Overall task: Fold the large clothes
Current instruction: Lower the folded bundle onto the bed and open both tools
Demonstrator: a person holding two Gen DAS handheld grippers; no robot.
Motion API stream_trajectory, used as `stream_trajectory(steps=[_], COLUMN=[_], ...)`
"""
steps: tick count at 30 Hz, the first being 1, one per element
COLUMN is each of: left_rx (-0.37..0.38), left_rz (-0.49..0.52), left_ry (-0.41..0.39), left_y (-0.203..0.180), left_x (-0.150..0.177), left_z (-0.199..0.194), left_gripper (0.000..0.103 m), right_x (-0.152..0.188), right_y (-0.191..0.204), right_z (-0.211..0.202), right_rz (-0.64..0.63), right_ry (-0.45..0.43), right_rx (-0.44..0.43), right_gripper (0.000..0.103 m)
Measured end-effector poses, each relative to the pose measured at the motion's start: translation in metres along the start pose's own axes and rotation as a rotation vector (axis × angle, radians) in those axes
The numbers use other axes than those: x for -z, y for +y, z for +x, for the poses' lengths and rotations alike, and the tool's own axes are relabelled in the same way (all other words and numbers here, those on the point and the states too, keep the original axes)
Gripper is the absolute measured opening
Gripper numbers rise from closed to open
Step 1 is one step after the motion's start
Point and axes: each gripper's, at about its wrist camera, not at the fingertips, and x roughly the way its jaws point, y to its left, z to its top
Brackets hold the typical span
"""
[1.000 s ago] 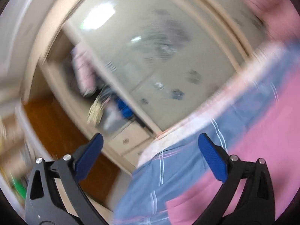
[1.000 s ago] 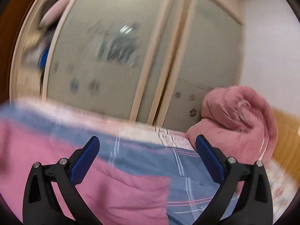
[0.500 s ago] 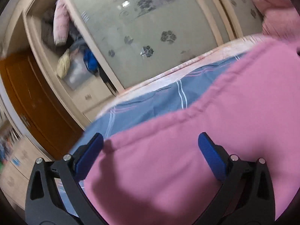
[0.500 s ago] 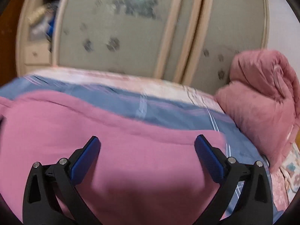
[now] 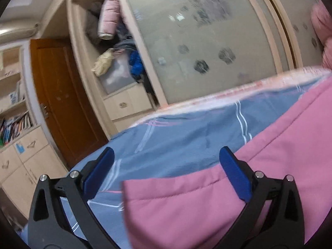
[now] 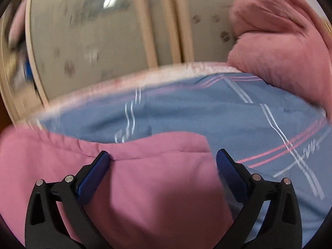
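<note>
A large pink garment (image 5: 207, 203) lies spread on a bed with a blue striped sheet (image 5: 182, 137). In the left wrist view its left corner and stitched hem sit between and below the fingers of my left gripper (image 5: 166, 166), which is open and holds nothing. In the right wrist view the pink garment (image 6: 149, 186) fills the lower left, its right corner between the wide-apart fingers of my right gripper (image 6: 162, 166), also open. The blue sheet (image 6: 207, 112) stretches beyond the garment's far edge.
A bundled pink quilt (image 6: 280, 47) sits at the bed's right end. Frosted sliding wardrobe doors (image 5: 207, 41) stand behind the bed, with an open compartment of clothes (image 5: 116, 47), drawers (image 5: 126, 103), a brown door (image 5: 66, 95) and bookshelves (image 5: 14, 124) to the left.
Both grippers have tilted down towards the bed and shifted outward, each now over a near corner of the pink garment. Both stay open throughout.
</note>
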Motion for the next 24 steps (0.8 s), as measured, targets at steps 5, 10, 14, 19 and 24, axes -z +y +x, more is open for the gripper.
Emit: stream_trajectory(steps=[5,10,14,19,24], left_rx=[-0.019,0.062,0.219,0.238,0.320], left_rz=[-0.160,-0.187,-0.184,-0.267,-0.317], left_ry=[-0.052,-0.065,-0.012,0.015,0.122], left_y=[0.077,0.126,0.140,0.154,0.136], left_x=[-0.002,0.068,0.094,0.086,0.099], left_z=[-0.091,-0.214,-0.261,-0.317,-0.375], left_gripper=[0.101,0.101,0.101,0.101,0.101], right_x=[0.013,0.105,0.107,0.139,0.176], right_y=[-0.078,-0.108,-0.116,-0.089,-0.039], right_z=[-0.093,-0.210,-0.258,-0.304,-0.365], right_rz=[0.308,0.225,0.276,0.216,0.074], right_ry=[-0.184,-0.161,-0.056,0.150,0.129], right_rx=[-0.079,-0.145,-0.061,-0.117,-0.167], right_gripper=[0.102,0.102,0.102,0.102,0.102])
